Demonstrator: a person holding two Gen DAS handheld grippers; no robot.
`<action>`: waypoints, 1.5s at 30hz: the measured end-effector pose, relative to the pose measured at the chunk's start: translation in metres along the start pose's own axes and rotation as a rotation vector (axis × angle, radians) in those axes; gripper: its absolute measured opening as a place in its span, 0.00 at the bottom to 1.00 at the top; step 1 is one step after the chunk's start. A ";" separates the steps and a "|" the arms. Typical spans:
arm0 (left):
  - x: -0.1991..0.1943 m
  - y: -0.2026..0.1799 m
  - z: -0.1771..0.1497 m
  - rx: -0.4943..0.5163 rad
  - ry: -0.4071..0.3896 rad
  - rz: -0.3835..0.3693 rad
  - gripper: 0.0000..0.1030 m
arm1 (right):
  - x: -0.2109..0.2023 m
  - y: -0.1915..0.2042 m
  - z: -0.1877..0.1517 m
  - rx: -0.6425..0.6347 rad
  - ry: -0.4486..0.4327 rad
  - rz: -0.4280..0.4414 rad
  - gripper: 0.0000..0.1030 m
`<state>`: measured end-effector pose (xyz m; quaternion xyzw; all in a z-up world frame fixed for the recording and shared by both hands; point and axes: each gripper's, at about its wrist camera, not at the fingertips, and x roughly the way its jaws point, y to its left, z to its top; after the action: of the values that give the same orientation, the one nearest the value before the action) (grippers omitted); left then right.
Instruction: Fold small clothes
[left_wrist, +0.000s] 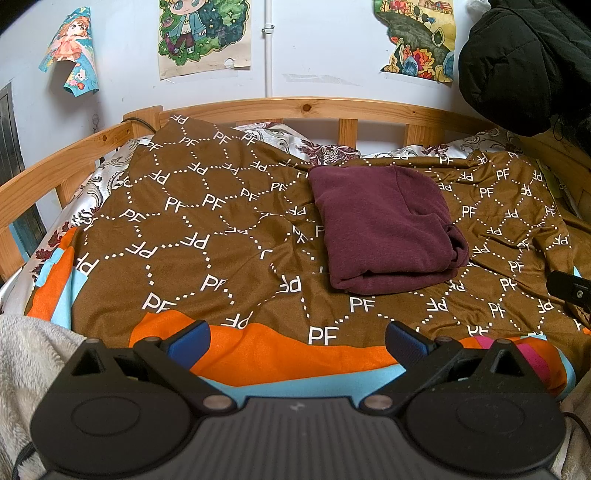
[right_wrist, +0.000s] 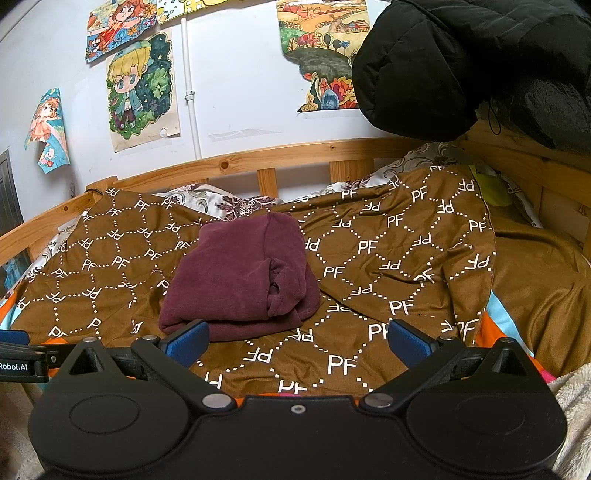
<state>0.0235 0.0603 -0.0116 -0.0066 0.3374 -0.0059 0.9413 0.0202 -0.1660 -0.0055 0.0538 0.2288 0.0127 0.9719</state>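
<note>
bed (left_wrist: 110, 173): brown PF blanket (left_wrist: 207, 229) | maroon garment (left_wrist: 380, 229) folded mid-blanket | wooden rail (left_wrist: 314, 107) behind it | left tool (left_wrist: 297, 341), right tool (right_wrist: 299, 341) wide, empty, nearside of garment

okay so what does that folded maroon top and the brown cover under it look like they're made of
Maroon top: probably fleece or brushed knit; matte, fuzzy surface, thick soft rolled folds. Brown cover: likely thin, smooth synthetic such as polyester; slight sheen, fine wrinkles, crisp white printed letters.
</note>
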 end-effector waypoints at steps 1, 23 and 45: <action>0.000 0.000 0.000 0.000 0.000 0.000 0.99 | 0.000 0.000 0.000 0.000 0.000 0.000 0.99; -0.005 0.001 0.001 -0.001 -0.019 -0.010 0.99 | 0.000 0.000 0.000 0.000 0.001 0.000 0.99; -0.004 0.003 0.002 -0.006 -0.006 -0.009 0.99 | -0.001 0.000 0.000 0.001 0.003 0.000 0.99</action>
<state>0.0218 0.0631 -0.0079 -0.0111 0.3347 -0.0089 0.9422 0.0195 -0.1663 -0.0051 0.0544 0.2304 0.0126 0.9715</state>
